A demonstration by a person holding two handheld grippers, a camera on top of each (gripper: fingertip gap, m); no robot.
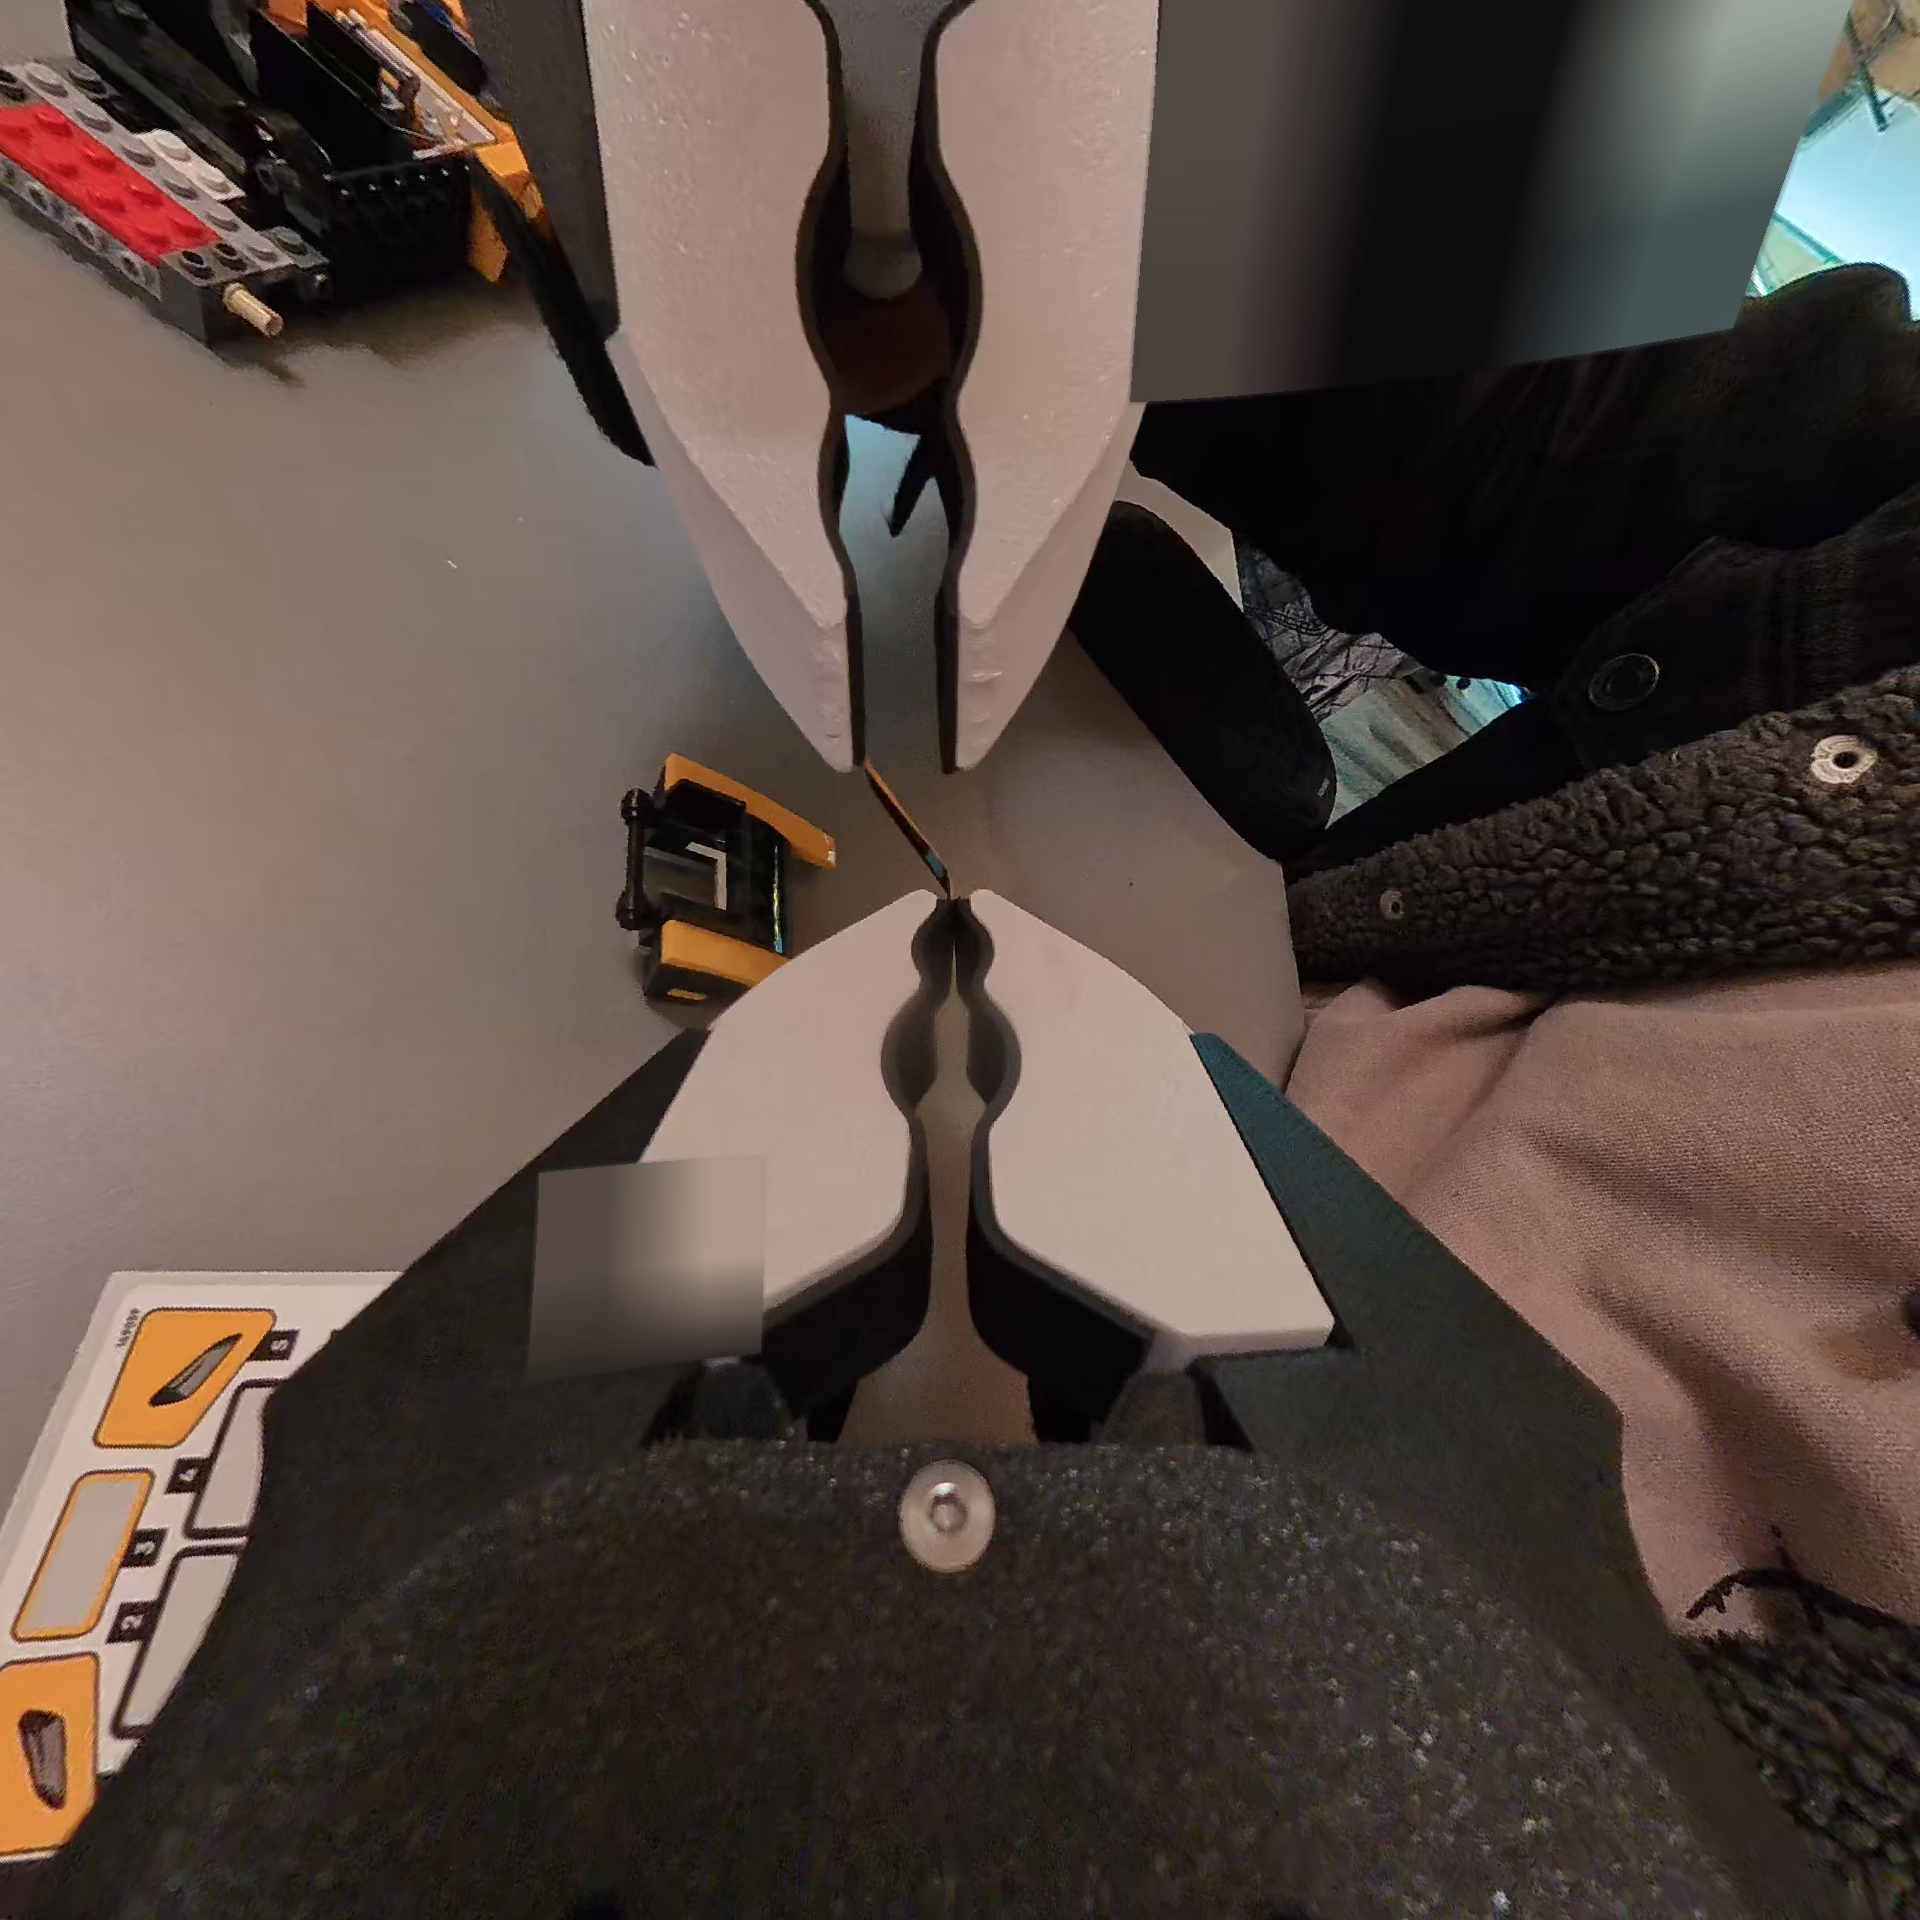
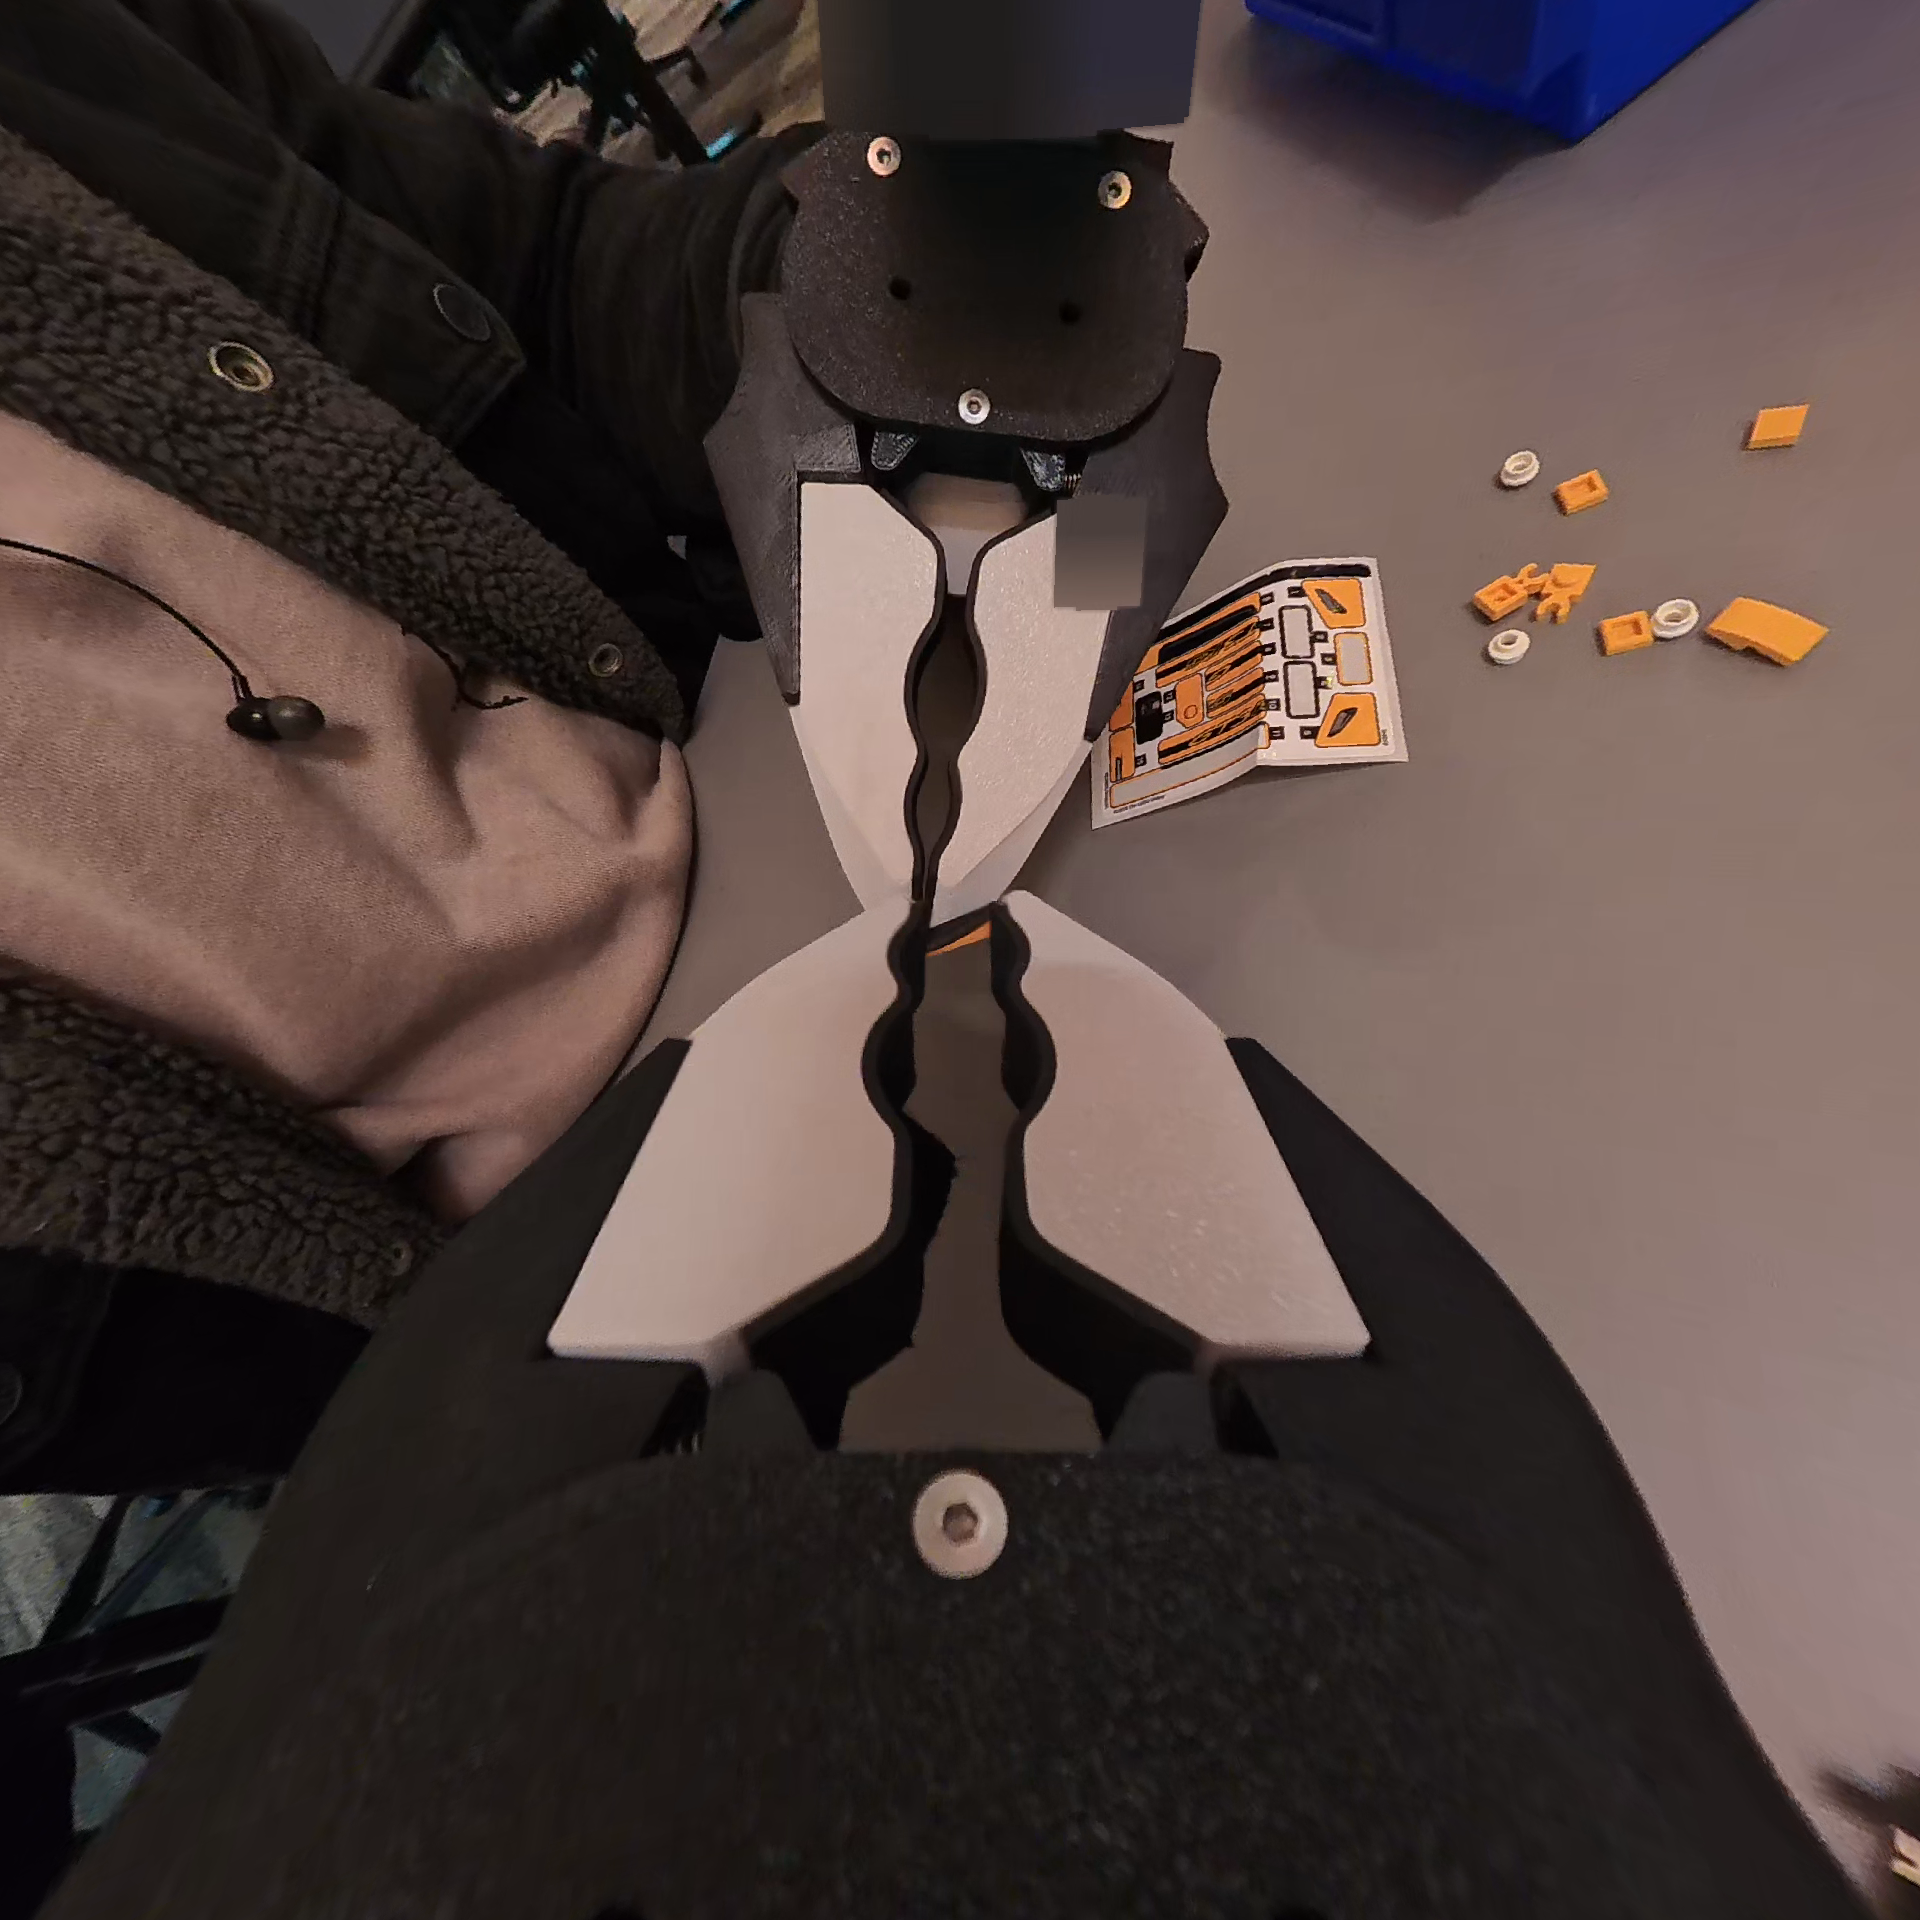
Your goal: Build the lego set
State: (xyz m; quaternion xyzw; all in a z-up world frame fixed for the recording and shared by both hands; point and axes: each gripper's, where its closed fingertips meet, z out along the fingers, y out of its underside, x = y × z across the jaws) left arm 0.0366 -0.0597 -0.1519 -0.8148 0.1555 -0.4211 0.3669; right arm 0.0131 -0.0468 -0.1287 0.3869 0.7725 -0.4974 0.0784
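My left gripper (image 1: 951, 902) is shut on the lower end of a thin orange and black sticker (image 1: 902, 826) and holds it above the grey table (image 1: 312, 727). The sticker slants up to my right gripper (image 1: 900, 764), which comes in from the opposite side, tip to tip. Its jaws stand a narrow gap apart, and the sticker's upper end touches the inner edge of one fingertip (image 1: 840, 727). In the right wrist view my right gripper (image 2: 958, 912) shows an orange sliver of the sticker (image 2: 961, 940) between its tips, facing the shut left gripper (image 2: 925, 891).
A small orange and black lego sub-assembly (image 1: 717, 883) lies just left of the tips. The larger car model (image 1: 260, 156) is far left. A sticker sheet (image 2: 1247, 686) and loose orange and white pieces (image 2: 1621, 582) lie to the right. A blue bin (image 2: 1507, 52) stands behind. A person's jacket (image 2: 312, 831) borders the table. My two grippers' fingertips are within a few centimetres of each other.
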